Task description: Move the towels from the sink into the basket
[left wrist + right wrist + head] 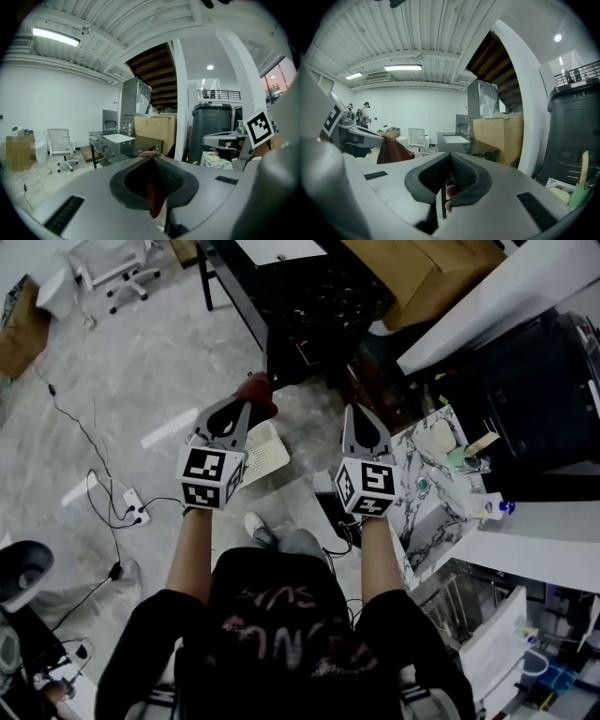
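As carried now, with a fold of the dark red towel point(256, 390) nipped between the closed jaws of the left tool point(246, 407), hangs limp and bunched over the floor point(141, 362), clear of the worktop point(427, 507), just past the white basket point(265, 452) and not yet in it. Shows in the left gripper view as a red fold caught deep in the jaws, and in the right gripper view as a loose drape under that tool's tip. Judged soft, light and floppy; not fragile, not slippery, yet apt to swing, trail and snag on the basket rim. Best gripped by a gathered bunch rather than a lone edge, well back in the jaws, as here; best let go only once hanging inside the rim. As for the right tool point(354, 413): jaws drawn narrow, together at the tip, no towel in them; only a small pale speck low in the gap, not to be made out. Sink not clearly picked out on the marbled worktop at the right; whether more towels there, cannot tell.
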The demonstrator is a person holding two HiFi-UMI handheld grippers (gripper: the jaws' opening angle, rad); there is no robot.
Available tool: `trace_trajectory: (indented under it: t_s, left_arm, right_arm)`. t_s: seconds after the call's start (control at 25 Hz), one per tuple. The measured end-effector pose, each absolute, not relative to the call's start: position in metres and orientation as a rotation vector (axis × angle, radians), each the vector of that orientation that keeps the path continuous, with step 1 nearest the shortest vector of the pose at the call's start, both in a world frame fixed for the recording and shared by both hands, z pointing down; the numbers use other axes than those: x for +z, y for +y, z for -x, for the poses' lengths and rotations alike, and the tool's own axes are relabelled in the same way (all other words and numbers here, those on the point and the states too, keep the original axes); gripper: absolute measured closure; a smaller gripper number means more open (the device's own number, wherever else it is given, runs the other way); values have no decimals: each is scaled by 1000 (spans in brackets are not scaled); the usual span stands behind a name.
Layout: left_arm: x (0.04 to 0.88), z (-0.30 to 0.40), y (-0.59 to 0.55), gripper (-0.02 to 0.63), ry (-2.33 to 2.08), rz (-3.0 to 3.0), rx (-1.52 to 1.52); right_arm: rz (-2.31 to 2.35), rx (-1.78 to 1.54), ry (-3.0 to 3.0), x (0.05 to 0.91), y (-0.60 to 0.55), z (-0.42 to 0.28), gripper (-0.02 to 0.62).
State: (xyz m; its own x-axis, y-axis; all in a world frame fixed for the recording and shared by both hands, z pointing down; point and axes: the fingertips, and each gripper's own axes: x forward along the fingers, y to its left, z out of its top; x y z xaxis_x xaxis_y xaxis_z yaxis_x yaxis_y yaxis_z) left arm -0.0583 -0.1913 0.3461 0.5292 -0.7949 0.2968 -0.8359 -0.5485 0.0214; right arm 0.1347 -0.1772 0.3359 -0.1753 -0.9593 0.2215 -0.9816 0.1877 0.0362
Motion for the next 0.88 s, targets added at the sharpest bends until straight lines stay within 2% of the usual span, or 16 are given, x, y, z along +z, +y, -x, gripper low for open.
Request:
trace_trajectory:
  t_s: [0.4,0.88]
  left_arm:
    - [380,125,-185,578,-1567,-2408,396]
    - [437,161,-196,580,-1688,-2182,438]
  right_arm:
    - [-1650,199,-2399,362,-216,-62,580]
    - [-1463,270,-2485,414,-269,-26,580]
